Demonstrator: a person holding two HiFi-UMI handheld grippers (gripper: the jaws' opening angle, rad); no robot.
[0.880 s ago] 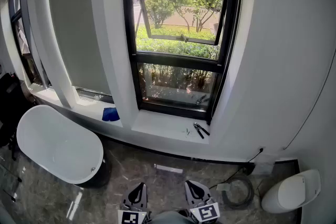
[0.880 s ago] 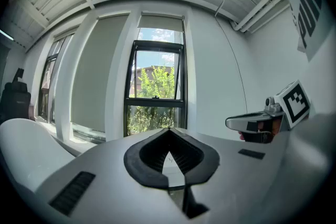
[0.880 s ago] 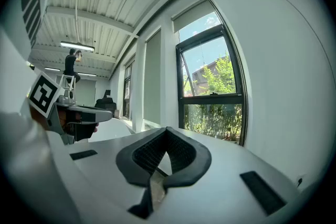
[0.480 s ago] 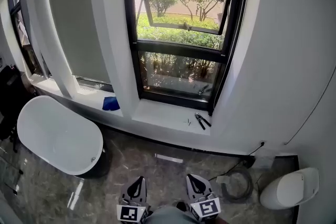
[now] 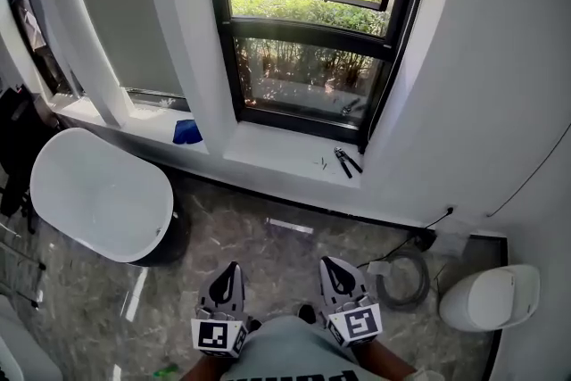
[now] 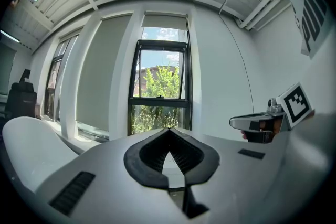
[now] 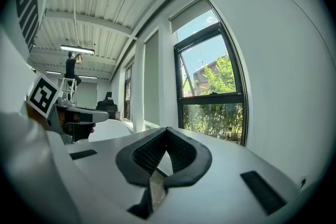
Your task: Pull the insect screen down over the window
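- Left gripper: jaws closed, pads meet at the tips, nothing between them.
- Right gripper: same, jaws together and empty.
- Both are held roughly level, side by side and close to the person's body, at the bottom edge of the head view. They don't touch each other or anything else.
- Window: black-framed, set in the white wall straight ahead and well apart from both grippers. A stretch of marble floor and the white sill lie between.
- In the left gripper view the window sits dead centre, right above the closed jaw tips. In the right gripper view it is off to the right of the jaw line.
- Insect screen: can't pick it out in any view. Greenery shows plainly through the panes, and the top of the frame is cut off in the head view.
- The upper sash looks swung outward. The lower pane sits in the frame below the crossbar.
- On the sill, at the window's right-hand corner, are pliers with a few small bits beside them.
- A blue cloth lies on the ledge left of the window recess.
- On the floor are a white bathtub at left, a coiled hose and a toilet at right. All are clear of the grippers.
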